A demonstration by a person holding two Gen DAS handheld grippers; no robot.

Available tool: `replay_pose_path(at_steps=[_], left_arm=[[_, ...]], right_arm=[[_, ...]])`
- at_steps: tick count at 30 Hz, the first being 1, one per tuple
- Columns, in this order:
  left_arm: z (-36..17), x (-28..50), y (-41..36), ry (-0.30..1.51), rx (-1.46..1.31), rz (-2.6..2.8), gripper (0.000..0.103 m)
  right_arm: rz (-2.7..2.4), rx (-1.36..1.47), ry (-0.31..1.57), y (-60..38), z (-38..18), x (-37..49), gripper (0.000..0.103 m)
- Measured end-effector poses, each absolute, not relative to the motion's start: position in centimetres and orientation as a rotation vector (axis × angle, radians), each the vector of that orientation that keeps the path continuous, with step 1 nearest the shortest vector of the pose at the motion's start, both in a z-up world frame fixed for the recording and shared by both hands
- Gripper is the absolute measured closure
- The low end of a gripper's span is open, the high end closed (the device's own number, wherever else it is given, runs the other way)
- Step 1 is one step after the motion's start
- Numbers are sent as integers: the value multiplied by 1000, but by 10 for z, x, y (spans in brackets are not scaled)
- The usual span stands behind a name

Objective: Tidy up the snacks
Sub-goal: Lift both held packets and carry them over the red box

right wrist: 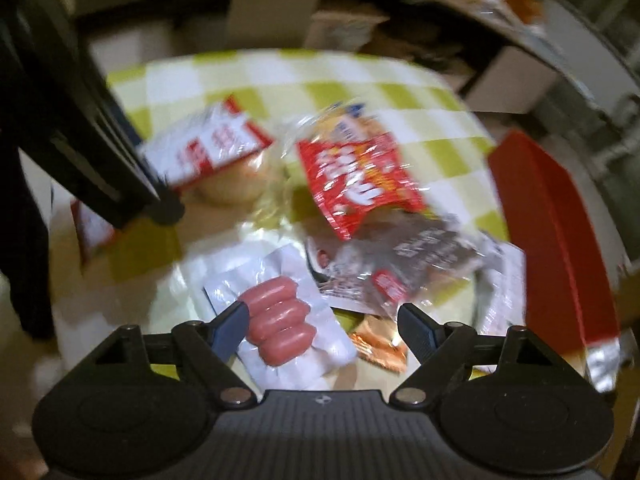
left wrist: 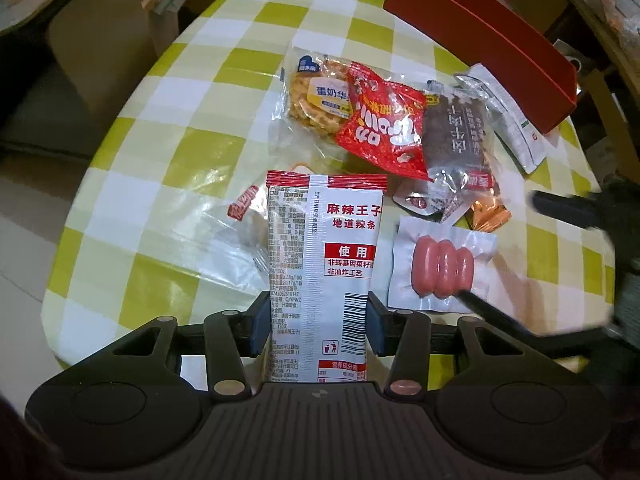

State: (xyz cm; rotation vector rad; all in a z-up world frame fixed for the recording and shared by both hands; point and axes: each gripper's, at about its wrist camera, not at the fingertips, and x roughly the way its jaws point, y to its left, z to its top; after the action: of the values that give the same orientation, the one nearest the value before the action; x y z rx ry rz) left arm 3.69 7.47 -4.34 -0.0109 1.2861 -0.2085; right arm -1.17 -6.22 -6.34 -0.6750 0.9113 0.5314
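My left gripper (left wrist: 318, 320) is shut on a white and red spicy strip packet (left wrist: 324, 264), held upright above the table. That packet (right wrist: 216, 144) also shows at the upper left of the blurred right wrist view. A vacuum pack of pink sausages (left wrist: 442, 266) lies on the checked cloth, and it (right wrist: 280, 320) sits between the jaws of my right gripper (right wrist: 324, 320), which stands open over it. The left fingertip (right wrist: 232, 326) is close beside the sausages; whether it touches them I cannot tell. A red tray (left wrist: 492, 36) stands at the far right.
A heap of snacks lies mid-table: a waffle pack (left wrist: 316, 100), a red bag (left wrist: 384, 128), a dark cake pack (left wrist: 456, 136), a white packet (left wrist: 516, 132) and an orange wrapper (left wrist: 490, 212). A clear bread pack (left wrist: 236, 224) lies left. The green checked table (left wrist: 172, 128) curves away left.
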Motion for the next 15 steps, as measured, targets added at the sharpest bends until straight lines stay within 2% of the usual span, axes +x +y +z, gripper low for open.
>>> replay_pose_path(at_steps=[4, 8, 12, 15], left_arm=[[-45, 39, 79, 1300, -17, -234, 48], [-50, 43, 82, 1328, -31, -236, 48], [-51, 46, 82, 1336, -38, -241, 48], [-52, 45, 81, 1341, -34, -244, 48]], right_arm=[[637, -760, 989, -54, -82, 6, 12], [647, -678, 1033, -58, -84, 12, 13], [576, -561, 1127, -69, -89, -3, 26], [561, -524, 1109, -76, -89, -19, 27]])
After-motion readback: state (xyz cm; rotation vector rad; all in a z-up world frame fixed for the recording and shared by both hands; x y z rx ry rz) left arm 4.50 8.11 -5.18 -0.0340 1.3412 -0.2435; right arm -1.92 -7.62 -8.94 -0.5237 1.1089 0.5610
